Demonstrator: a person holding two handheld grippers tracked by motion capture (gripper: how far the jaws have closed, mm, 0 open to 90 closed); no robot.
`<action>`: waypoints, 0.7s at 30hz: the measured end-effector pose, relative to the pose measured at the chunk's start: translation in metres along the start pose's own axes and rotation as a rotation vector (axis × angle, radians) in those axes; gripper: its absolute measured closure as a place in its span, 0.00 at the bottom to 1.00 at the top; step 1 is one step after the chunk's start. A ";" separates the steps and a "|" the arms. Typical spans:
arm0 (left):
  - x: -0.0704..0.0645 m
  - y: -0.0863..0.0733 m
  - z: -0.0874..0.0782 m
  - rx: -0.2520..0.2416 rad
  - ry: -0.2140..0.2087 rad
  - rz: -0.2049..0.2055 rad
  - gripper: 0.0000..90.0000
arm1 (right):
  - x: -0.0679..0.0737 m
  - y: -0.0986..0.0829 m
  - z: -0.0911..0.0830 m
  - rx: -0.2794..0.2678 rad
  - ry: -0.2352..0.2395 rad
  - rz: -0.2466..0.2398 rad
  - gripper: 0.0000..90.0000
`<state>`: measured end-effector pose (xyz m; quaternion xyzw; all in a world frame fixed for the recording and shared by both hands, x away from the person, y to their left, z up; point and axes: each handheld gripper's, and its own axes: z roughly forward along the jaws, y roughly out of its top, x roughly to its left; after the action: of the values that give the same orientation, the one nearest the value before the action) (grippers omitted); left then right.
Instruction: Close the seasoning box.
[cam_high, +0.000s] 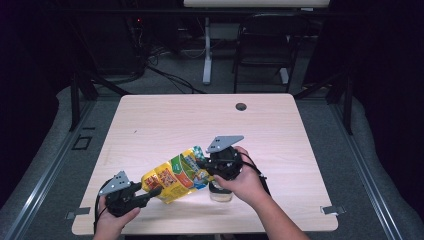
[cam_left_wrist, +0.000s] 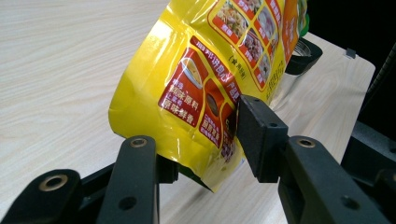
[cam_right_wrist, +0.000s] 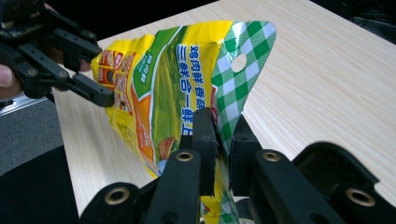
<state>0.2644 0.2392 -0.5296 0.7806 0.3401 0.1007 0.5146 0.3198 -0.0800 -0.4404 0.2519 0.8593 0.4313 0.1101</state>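
A yellow seasoning pouch (cam_high: 174, 179) is held aloft over the counter's (cam_high: 165, 120) near edge, its bottom clamped by the left gripper (cam_high: 150, 192) and its checked top pinched by the right gripper (cam_high: 205, 167). Pouring into the glass jar (cam_high: 220, 192) below appears under way; further tilting over the mouth is called for.

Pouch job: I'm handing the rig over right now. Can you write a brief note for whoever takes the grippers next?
Left gripper: shut on the bottom end of the yellow pouch, near a lower corner.
Right gripper: shut on the pouch's green-checked top edge.
The pouch is held off the table between both grippers, tilted, top end toward the jar.
The jar stands on the table under the right hand; its mouth looks open.
Done: pouch picked up and brought over the jar. I cannot tell whether the pouch is open.
Left, probably: open it if sealed, pour into the jar, set it down.
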 end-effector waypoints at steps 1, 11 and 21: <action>0.000 0.001 0.000 0.004 0.004 0.002 0.68 | 0.000 -0.002 0.001 -0.004 0.002 0.003 0.93; 0.000 0.006 -0.001 -0.011 0.026 0.014 0.69 | -0.004 -0.014 0.002 -0.008 0.008 0.014 0.91; -0.002 0.011 -0.005 -0.014 0.018 0.028 0.69 | -0.002 -0.022 -0.003 -0.050 0.031 0.035 0.85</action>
<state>0.2648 0.2388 -0.5176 0.7809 0.3330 0.1170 0.5154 0.3127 -0.0939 -0.4557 0.2573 0.8454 0.4583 0.0956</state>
